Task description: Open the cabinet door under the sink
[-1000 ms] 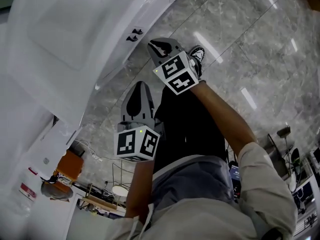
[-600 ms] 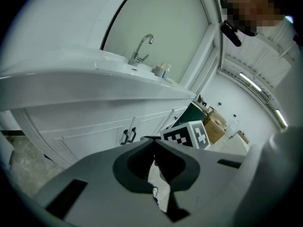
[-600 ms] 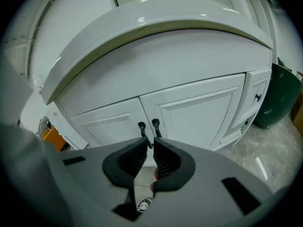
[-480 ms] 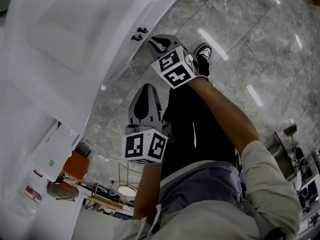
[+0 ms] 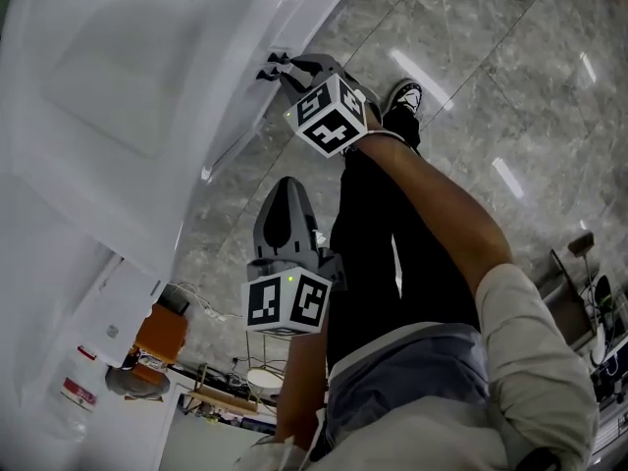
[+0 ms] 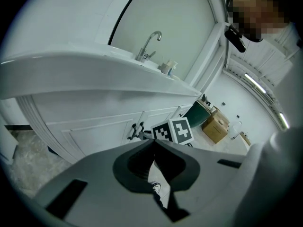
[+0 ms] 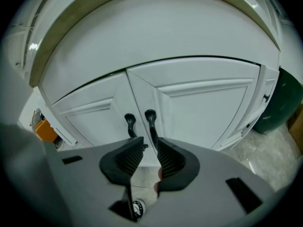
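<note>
The white cabinet under the sink has two doors, the left door (image 7: 87, 119) and the right door (image 7: 203, 103), each with a black handle at the centre seam. My right gripper (image 7: 149, 143) is open. The right door's handle (image 7: 151, 122) runs down into the gap between its jaws, close to the right jaw, and the left door's handle (image 7: 129, 123) stays just outside. In the head view the right gripper (image 5: 294, 67) reaches the handles (image 5: 272, 65). My left gripper (image 5: 285, 186) hangs back, shut on nothing, its jaws (image 6: 154, 142) meeting.
A curved white counter with a sink and faucet (image 6: 150, 42) overhangs the doors. A dark green bin (image 7: 280, 103) stands right of the cabinet, with a cardboard box (image 6: 215, 126) beyond it. An orange object (image 7: 45, 129) sits left. The person's shoe (image 5: 404, 101) rests on the marble floor.
My right gripper has moved forward to the cabinet, and its jaws now stand at the door handles. The left gripper has barely shifted.
</note>
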The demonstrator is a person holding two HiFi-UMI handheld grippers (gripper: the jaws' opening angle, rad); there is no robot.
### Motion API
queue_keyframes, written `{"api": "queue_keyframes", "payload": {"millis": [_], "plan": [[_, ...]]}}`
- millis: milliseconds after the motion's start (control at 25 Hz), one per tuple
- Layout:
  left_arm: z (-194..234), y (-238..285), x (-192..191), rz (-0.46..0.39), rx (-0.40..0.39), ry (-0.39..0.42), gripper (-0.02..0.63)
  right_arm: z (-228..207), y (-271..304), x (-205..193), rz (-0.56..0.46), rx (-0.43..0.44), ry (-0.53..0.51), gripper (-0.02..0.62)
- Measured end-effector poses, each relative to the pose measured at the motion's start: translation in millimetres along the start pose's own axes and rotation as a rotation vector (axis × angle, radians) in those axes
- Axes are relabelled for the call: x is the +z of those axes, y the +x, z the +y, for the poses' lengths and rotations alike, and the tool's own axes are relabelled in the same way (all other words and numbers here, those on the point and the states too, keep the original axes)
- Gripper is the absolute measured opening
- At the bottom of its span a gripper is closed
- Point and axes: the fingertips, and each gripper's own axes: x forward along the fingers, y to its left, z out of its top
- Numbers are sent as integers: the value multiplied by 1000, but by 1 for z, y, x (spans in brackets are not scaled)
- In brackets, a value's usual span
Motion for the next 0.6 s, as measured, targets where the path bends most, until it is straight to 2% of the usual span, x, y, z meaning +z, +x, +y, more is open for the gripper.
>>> {"api": "queue_keyframes", "payload": {"millis": [320, 600], "plan": [[-1, 0, -6, 22, -10, -2, -2, -3, 15, 5, 14, -20, -21, 97], [4, 0, -3, 21, -16, 0, -2, -3, 23, 11, 19, -56, -82, 95]]}}
